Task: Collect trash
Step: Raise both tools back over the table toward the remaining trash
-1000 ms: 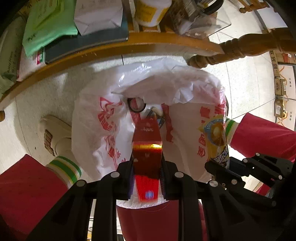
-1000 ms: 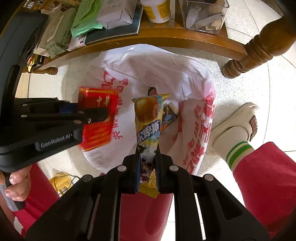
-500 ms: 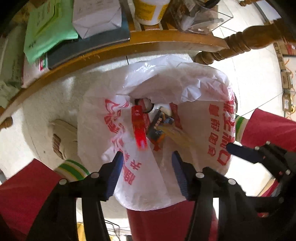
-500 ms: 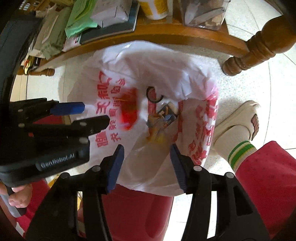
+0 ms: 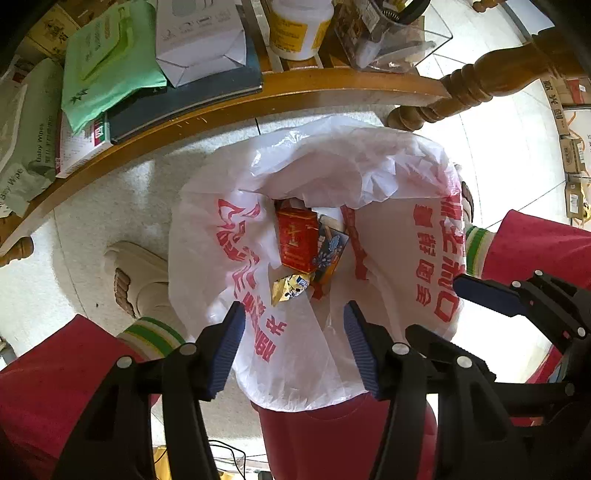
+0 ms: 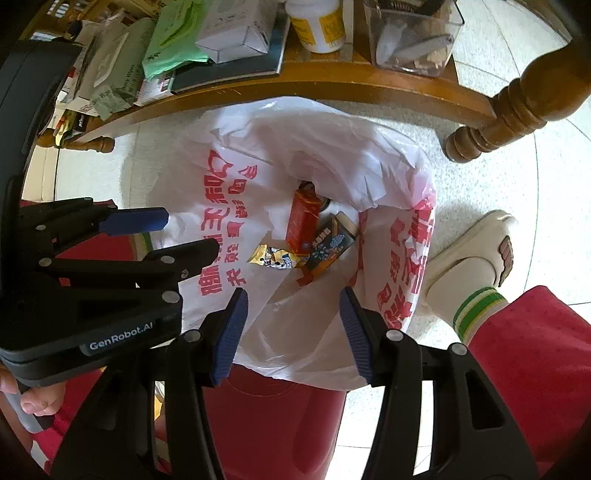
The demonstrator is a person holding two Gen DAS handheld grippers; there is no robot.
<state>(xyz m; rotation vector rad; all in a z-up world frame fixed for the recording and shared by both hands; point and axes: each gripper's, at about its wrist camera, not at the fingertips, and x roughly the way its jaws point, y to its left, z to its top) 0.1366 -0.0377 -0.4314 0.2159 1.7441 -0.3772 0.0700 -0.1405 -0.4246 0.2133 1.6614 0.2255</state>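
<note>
A red bin lined with a white plastic bag point(image 5: 288, 354) with red print stands on the floor below me; the bag also shows in the right wrist view point(image 6: 229, 177). Inside lie a red box point(image 5: 297, 236) point(image 6: 303, 223), a yellow snack wrapper point(image 5: 290, 286) point(image 6: 273, 256) and a blue-orange carton point(image 5: 330, 251) point(image 6: 328, 247). My left gripper point(image 5: 293, 314) is open and empty above the bag's near rim. My right gripper point(image 6: 291, 299) is open and empty above the same rim. Each gripper shows in the other's view, the left one point(image 6: 177, 232) and the right one point(image 5: 439, 306).
A wooden table edge point(image 5: 258, 99) with green wipes point(image 5: 107, 62), a white box point(image 5: 199, 37), a yellow-labelled jar point(image 5: 299, 29) and a clear tub point(image 5: 391, 37) lies beyond the bin. A turned table leg point(image 6: 517, 107) stands at right. The person's slippered feet point(image 5: 136, 273) point(image 6: 476, 258) flank the bin.
Both grippers opened. The red box fell from the left gripper and the yellow wrapper from the right gripper into the bag, where they now lie still.
</note>
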